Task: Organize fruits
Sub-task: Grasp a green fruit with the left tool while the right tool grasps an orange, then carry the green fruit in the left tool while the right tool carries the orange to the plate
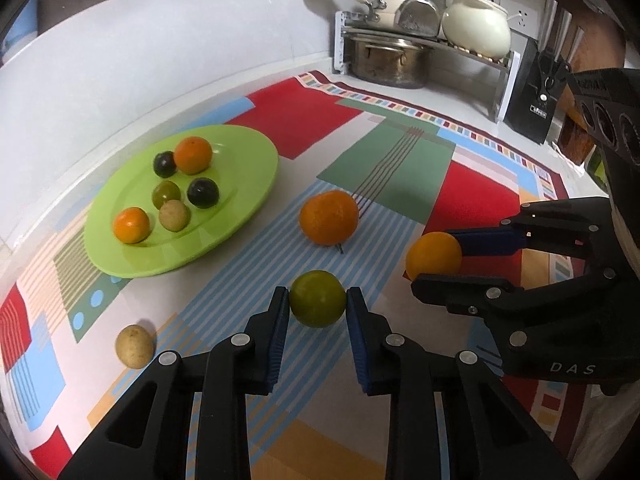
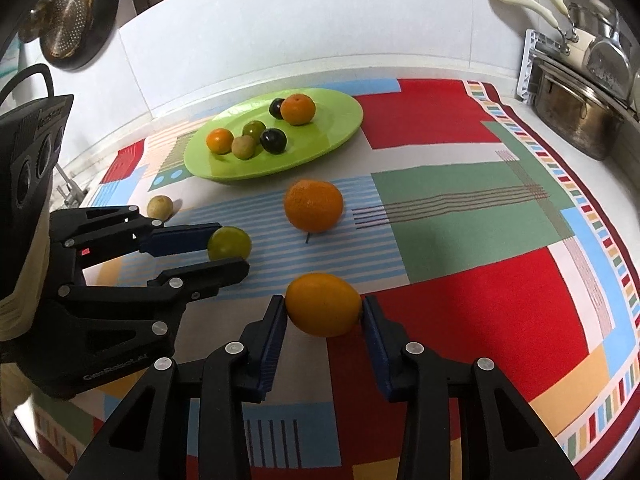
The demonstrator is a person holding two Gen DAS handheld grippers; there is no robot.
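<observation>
Fingers of the left gripper (image 1: 317, 300) are clamped on a green fruit (image 1: 317, 298) near the cloth's front edge, pads flat on both sides. The right gripper (image 2: 324, 306) likewise pinches a yellow-orange fruit (image 2: 323, 305) just beside it, on the cloth's red patch toward the right. Both fruits appear to rest on the cloth (image 2: 460, 208), so I judge the step in hand to be lifting them. A good lift goes straight up with the squeeze kept firm, since round skins could roll out of flat pads.

A loose orange (image 2: 314, 206) sits just beyond, between the grippers and the green plate (image 1: 248, 184); carrying high would clear it. A small brown fruit (image 1: 135, 346) lies at the cloth's left edge, out of the way. The plate, at the far left corner, holds six fruits (image 1: 176, 196) bunched at its middle, leaving bare rim on the near right side. Pots (image 1: 384, 62) crowd the far right corner, well apart.
</observation>
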